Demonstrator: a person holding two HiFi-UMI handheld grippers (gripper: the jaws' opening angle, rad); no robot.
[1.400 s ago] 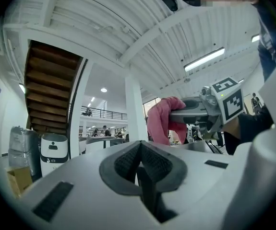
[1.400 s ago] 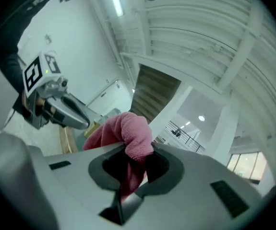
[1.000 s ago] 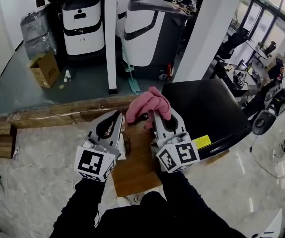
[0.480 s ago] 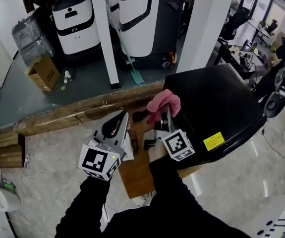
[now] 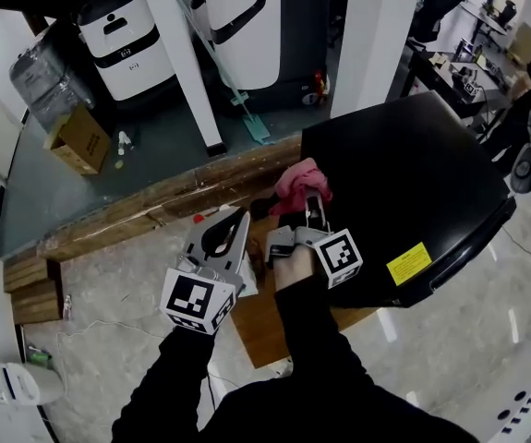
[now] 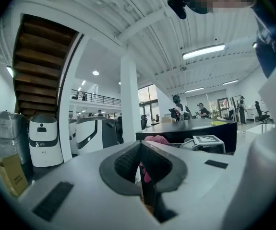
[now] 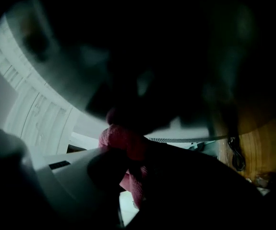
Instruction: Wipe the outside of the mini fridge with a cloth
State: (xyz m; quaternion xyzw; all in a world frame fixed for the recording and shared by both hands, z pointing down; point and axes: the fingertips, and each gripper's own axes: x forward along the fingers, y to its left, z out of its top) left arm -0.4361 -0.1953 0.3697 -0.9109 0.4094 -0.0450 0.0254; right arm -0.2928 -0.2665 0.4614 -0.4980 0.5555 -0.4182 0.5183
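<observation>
The right hand-held gripper (image 5: 313, 203) is clamping the pink cloth (image 5: 297, 181) at its tips, holding it against the left edge of the black mini fridge (image 5: 404, 183). The left hand-held gripper (image 5: 234, 221), jaws together and empty, is hovering just beside it.

Cloth (image 5: 297, 179) at the left edge of the mini fridge (image 5: 404, 183).
Right hand-held gripper (image 5: 313, 199) holds it; left hand-held gripper (image 5: 236, 220) beside, further left.
</observation>
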